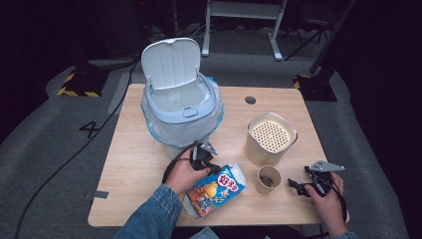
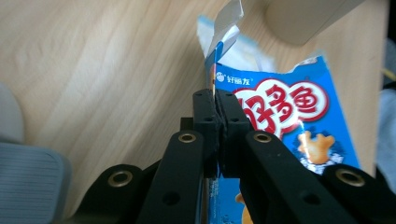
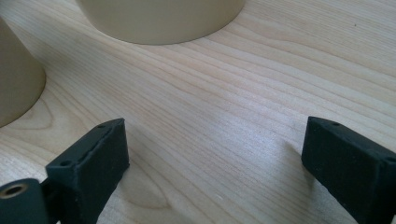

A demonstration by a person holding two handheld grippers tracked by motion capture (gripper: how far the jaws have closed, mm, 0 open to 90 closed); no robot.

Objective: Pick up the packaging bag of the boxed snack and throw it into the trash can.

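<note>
Two grippers worked over the wooden table (image 1: pixel 134 164). Nearest the person, the left gripper (image 1: pixel 215 168) had its jaws pressed together on the torn top edge of a blue snack bag (image 1: pixel 217 189), which lay flat near the front edge. The right gripper (image 1: pixel 297 186) rested low over the bare wood at the right, jaws spread wide with nothing between them. Just left of it stood a small paper cup (image 1: pixel 268 179) with something dark inside, perhaps scraps; I could not tell. Behind the cup sat a beige canister (image 1: pixel 270 138) with a perforated top. Farther back on the left stood a lined bin (image 1: pixel 182 112), its lid (image 1: pixel 170 62) raised.
</note>
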